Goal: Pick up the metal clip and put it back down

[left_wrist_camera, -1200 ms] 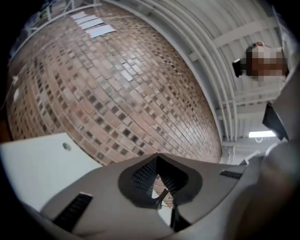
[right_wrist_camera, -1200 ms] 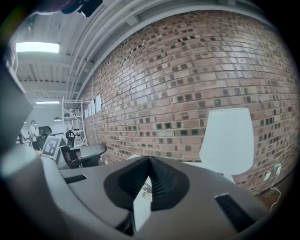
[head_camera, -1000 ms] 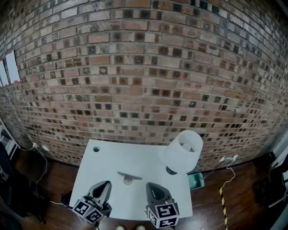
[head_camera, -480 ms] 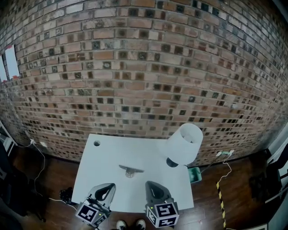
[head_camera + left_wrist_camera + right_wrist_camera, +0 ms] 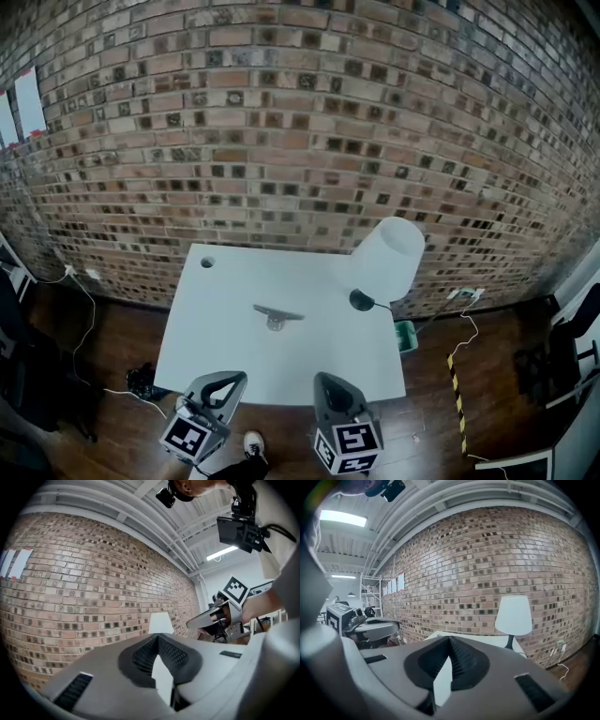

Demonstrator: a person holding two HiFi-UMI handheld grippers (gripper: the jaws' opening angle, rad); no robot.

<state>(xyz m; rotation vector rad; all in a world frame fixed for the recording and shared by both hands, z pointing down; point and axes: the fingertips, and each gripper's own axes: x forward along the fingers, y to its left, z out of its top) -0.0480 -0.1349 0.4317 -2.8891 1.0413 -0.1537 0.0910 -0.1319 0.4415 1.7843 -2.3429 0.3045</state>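
— What differs from a second ago?
— The left gripper and right gripper have drawn back to the table's near edge, jaws closed and empty.
— The metal clip?
— Mid-table, well apart from both; too small to make out its detail.

I read no words or numbers anywhere; the black-and-white square markers on the left tool and right tool carry only patterns.

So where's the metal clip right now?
In the head view, the metal clip lies near the middle of the white table, left of the lamp and ahead of the left gripper and right gripper; neither touches it.
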